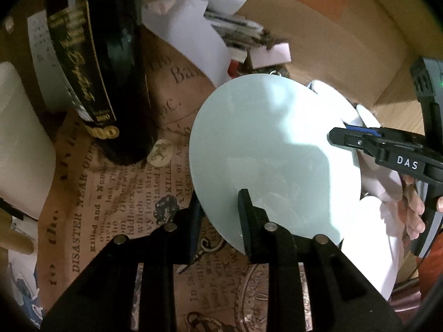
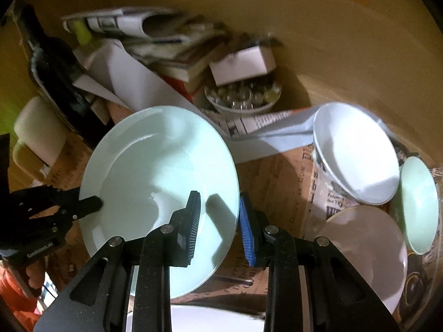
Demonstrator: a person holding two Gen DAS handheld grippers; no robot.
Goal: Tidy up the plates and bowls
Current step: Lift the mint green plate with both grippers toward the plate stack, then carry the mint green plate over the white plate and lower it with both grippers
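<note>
A pale green plate (image 1: 265, 152) hangs tilted above the newspaper-print cloth, gripped at two opposite edges. My left gripper (image 1: 220, 215) is shut on its near rim, one finger on top and one beneath. My right gripper (image 2: 220, 224) is shut on the other rim (image 2: 235, 193), with its blue pad (image 2: 246, 232) outside the edge. Each gripper shows in the other's view: the right gripper (image 1: 339, 135) at the plate's right side, the left gripper (image 2: 92, 203) at its left side.
A dark wine bottle (image 1: 105, 69) stands left of the plate. A white bowl (image 2: 357, 155), a small green bowl (image 2: 418, 204) and a pale plate (image 2: 368, 251) lie at the right. Behind them are stacked books (image 2: 177, 52) and a bowl of glass beads (image 2: 243, 96). Another white plate (image 2: 207, 318) lies below.
</note>
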